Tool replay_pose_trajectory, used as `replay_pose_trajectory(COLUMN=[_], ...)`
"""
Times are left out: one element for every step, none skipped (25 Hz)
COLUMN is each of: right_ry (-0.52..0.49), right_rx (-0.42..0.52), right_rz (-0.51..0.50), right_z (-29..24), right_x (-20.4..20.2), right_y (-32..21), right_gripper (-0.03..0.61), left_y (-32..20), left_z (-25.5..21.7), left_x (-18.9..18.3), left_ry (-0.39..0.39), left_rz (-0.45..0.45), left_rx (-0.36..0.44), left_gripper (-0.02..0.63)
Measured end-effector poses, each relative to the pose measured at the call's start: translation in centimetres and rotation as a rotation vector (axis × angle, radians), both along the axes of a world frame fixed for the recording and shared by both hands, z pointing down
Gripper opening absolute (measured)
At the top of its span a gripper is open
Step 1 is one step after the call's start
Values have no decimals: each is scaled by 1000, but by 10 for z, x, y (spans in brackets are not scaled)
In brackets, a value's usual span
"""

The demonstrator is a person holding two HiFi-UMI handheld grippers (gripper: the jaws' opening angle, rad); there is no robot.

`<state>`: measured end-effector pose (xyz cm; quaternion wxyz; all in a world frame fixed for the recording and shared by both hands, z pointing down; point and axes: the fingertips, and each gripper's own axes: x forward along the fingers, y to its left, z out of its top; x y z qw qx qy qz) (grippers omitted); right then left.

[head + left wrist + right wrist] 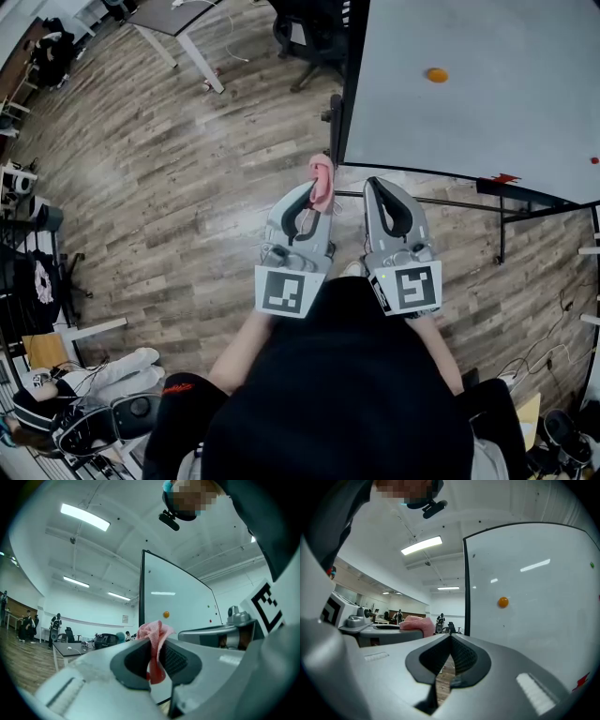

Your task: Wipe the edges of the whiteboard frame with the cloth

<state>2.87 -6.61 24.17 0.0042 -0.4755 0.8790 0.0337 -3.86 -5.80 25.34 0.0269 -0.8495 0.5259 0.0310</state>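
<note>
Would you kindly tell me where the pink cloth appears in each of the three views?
Head view: the pink fabric cloth sits at centre, clamped in the left gripper, by the whiteboard's corner.
Left gripper view: centre, between the fingers.
Right gripper view: left of centre.
Shared landmark: the round orange magnet on the whiteboard.
</note>
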Motion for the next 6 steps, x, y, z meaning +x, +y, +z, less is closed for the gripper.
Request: replay_pose_trajectory(right_ry=[1, 1, 2, 2, 2, 2], right_rx=[-3, -5, -6, -6, -6, -5], right_rz=[0, 0, 0, 0, 0, 0], right_z=[0, 1, 0, 0, 0, -1], right_x=[-1, -2, -3, -4, -5, -6], right_y=[1, 1, 2, 2, 2, 2], right_gripper=[0, 0, 0, 0, 0, 0], left_y=[1, 2, 3, 3, 4, 4], left_z=[0, 0, 0, 0, 0, 0], left_x=[0, 0, 0, -1, -1, -2], left_ry=[-3, -6, -8, -9, -9, -10], left_rz=[2, 3, 4, 5, 6, 6], left_rx=[1, 2, 4, 4, 4, 4], left_gripper=[47, 47, 47, 48, 47, 47])
